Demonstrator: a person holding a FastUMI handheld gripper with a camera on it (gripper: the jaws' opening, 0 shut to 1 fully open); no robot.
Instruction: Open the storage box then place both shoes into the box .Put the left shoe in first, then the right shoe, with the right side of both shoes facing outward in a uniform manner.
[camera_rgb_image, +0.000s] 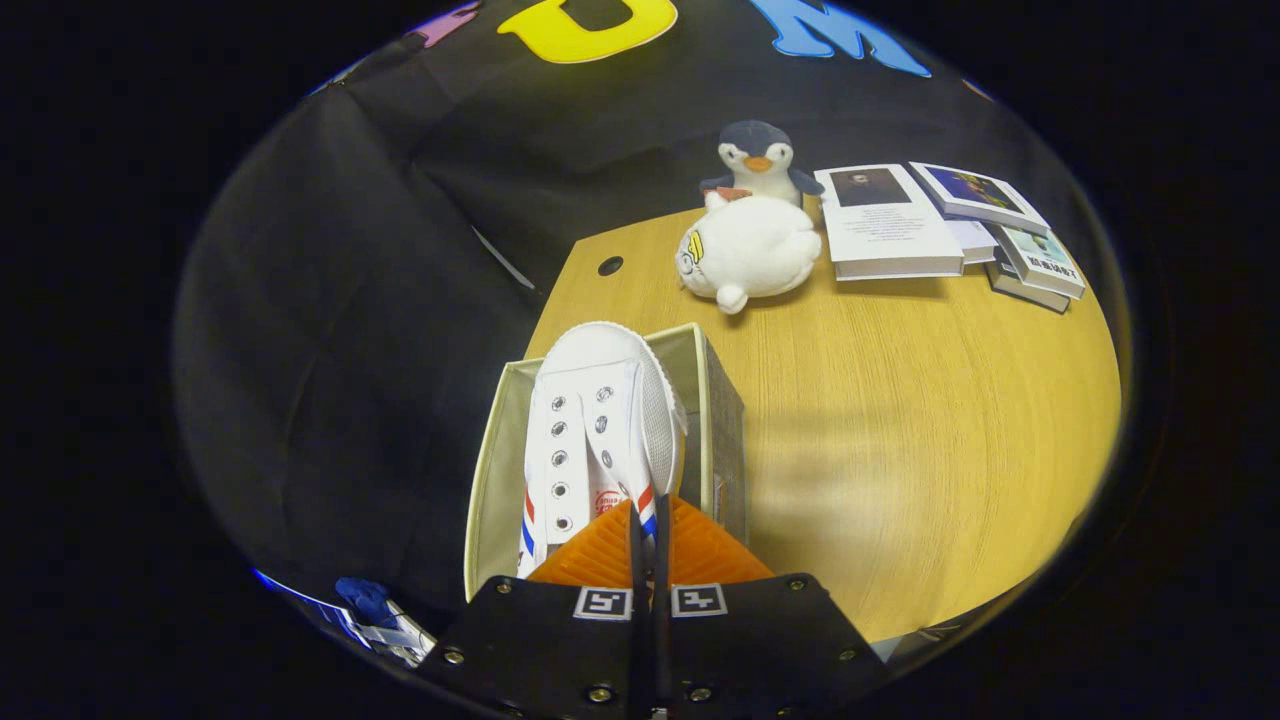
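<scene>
A white canvas shoe (590, 420) with red and blue stripes hangs toe-away over the open beige storage box (722, 425), which stands at the table's left edge. The shoe's lace side faces up at me, and its toe reaches past the box's far rim. My gripper (648, 525) is shut, its fingers almost touching, pinching the right side wall of the shoe near the heel opening. The inside of the box beneath the shoe is mostly hidden, so I cannot tell whether another shoe lies there.
On the wooden table (900, 450), beyond the box, lie a white plush toy (750, 255) and a penguin plush (757, 160). A stack of books (930, 225) sits at the far right. A round cable hole (610, 266) is near the far left corner.
</scene>
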